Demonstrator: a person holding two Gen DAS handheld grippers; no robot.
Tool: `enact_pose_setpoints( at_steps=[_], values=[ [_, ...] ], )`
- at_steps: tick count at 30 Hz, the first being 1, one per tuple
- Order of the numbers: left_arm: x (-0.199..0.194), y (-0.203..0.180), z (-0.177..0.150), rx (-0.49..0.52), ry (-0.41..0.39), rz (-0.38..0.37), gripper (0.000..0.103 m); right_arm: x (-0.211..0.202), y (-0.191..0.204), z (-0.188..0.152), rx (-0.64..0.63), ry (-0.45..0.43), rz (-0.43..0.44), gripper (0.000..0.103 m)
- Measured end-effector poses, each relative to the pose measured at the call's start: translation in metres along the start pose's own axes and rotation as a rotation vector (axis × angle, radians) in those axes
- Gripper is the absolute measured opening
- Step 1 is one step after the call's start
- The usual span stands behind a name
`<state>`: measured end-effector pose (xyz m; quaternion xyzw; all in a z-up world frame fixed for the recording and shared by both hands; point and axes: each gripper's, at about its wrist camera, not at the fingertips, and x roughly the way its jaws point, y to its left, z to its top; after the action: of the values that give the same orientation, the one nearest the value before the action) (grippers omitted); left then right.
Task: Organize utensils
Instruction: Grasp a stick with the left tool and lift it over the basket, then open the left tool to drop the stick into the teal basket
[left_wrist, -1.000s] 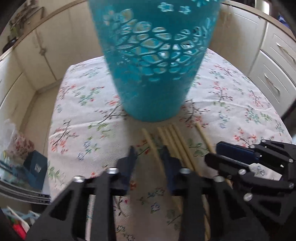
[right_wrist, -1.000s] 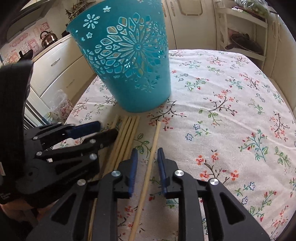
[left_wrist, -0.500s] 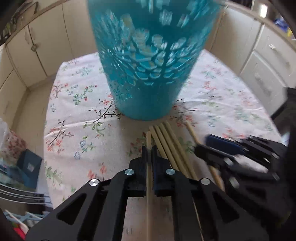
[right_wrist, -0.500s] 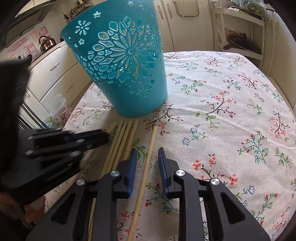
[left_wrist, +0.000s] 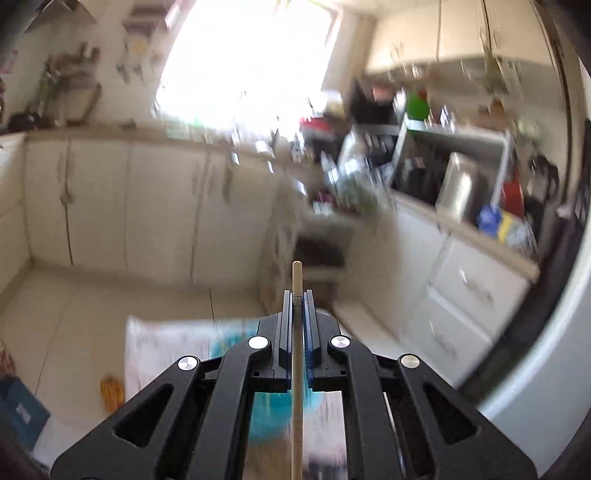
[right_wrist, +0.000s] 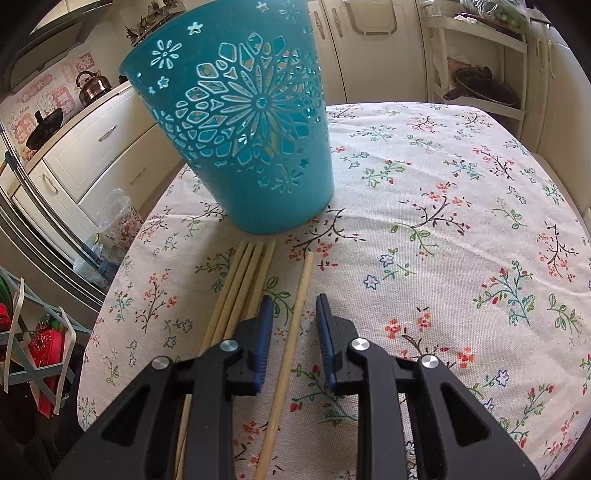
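Observation:
My left gripper (left_wrist: 296, 295) is shut on a wooden chopstick (left_wrist: 296, 362) and held high above the table, pointing out across the kitchen. The chopstick's tip sticks out past the fingertips. Far below, the teal cut-out holder (left_wrist: 266, 413) shows as a blur. In the right wrist view the same holder (right_wrist: 240, 125) stands upright on the flowered tablecloth (right_wrist: 443, 229). A bundle of several chopsticks (right_wrist: 240, 288) lies in front of it. One lone chopstick (right_wrist: 295, 314) lies between the open fingers of my right gripper (right_wrist: 294, 306), and the pads do not touch it.
Cream kitchen cabinets (left_wrist: 147, 206) run along the far wall, and a cluttered counter (left_wrist: 424, 155) stands to the right. Beside the table's left edge are a plastic bag (right_wrist: 118, 218) and a rack with red items (right_wrist: 40, 343). A kettle (right_wrist: 92, 83) sits on the back counter.
My left gripper closed on one chopstick from the bundle and lifted it high, tilting up toward the room; it has left the right wrist view. The right gripper stayed where it was.

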<state>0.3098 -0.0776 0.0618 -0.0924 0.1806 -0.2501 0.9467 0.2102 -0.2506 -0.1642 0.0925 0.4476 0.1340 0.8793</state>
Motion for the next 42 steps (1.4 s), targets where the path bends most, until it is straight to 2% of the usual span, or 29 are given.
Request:
enact_pose_setpoints(
  at_steps=[2,4,8,12,16,23,27,28,30,32,35,38,42],
  values=[
    [0.015,0.002,0.011,-0.033,-0.068,0.022,0.005,0.000,-0.002,0.001,0.006,0.000,0.007,0.024],
    [0.034,0.003,0.017,-0.036,-0.132,0.081,0.005,0.000,-0.003,0.001,0.010,0.000,0.012,0.024],
    [0.071,0.007,0.009,-0.049,-0.156,0.147,0.005,-0.001,-0.005,0.002,0.013,0.001,0.017,0.024],
    [0.096,0.017,-0.007,-0.068,-0.115,0.160,0.005,-0.001,-0.005,0.002,0.013,0.001,0.017,0.024],
    [0.104,0.027,-0.020,-0.070,-0.077,0.166,0.005,0.000,-0.004,0.002,0.013,0.000,0.017,0.025],
    [0.106,0.023,-0.039,0.011,-0.028,0.194,0.005,-0.001,-0.003,0.001,0.011,0.000,0.015,0.026],
    [0.109,0.022,-0.044,0.045,0.041,0.191,0.006,0.000,-0.003,0.001,0.010,0.000,0.015,0.026],
    [0.107,0.023,-0.044,0.049,0.053,0.187,0.009,0.000,-0.003,0.001,0.010,0.000,0.015,0.026],
    [0.096,0.025,-0.042,0.053,0.054,0.194,0.022,0.000,-0.003,0.001,0.011,0.001,0.019,0.026],
    [0.078,0.029,-0.040,0.045,0.028,0.211,0.047,-0.001,-0.004,0.001,0.016,0.002,0.027,0.026],
    [0.038,0.045,-0.043,0.009,-0.031,0.259,0.064,-0.003,-0.003,-0.002,0.000,0.004,0.010,0.026],
    [0.007,0.067,-0.066,-0.040,-0.037,0.326,0.073,-0.003,0.000,-0.002,-0.019,0.003,-0.011,0.026],
    [0.007,0.098,-0.118,-0.122,0.105,0.375,0.077,0.000,0.014,-0.004,-0.082,0.003,-0.079,0.026]
  ],
)
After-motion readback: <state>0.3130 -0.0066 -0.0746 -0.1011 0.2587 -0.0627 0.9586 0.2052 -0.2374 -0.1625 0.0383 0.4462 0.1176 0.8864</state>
